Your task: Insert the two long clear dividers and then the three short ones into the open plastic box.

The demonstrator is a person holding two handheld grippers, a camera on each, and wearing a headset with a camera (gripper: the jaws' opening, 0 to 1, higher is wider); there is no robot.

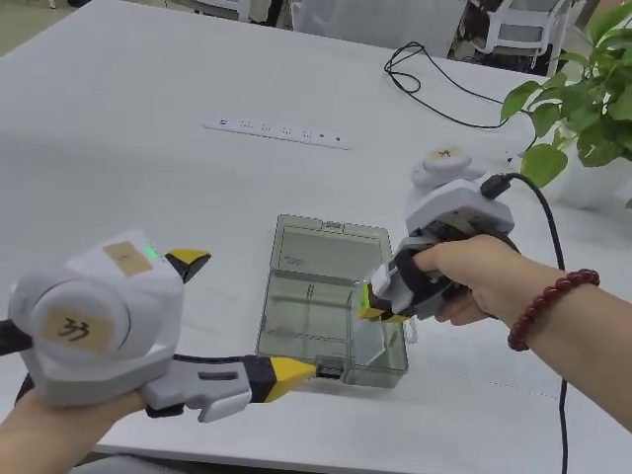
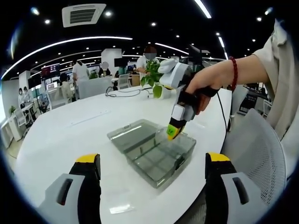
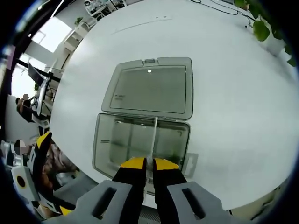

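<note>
The right gripper [image 3: 148,163] stood over the near right part of the box [image 3: 112,140]. Its jaws were all but closed on the near end of one divider [image 3: 153,133], which stood on edge in the base and ran from the tips toward the far wall. The left gripper [image 1: 240,314] hung at the box's near left corner, jaws spread wide and holding nothing, one tip just beside the near wall. The single box was smoky see-through plastic, rectangular with rounded corners, its lid laid flat on the far side. The divider was a thin clear strip. One small clear piece [image 3: 190,164], which I could not identify, lay on the white table [image 1: 118,118] just right of the box. One white power strip [image 1: 276,131] lay farther off.
</note>
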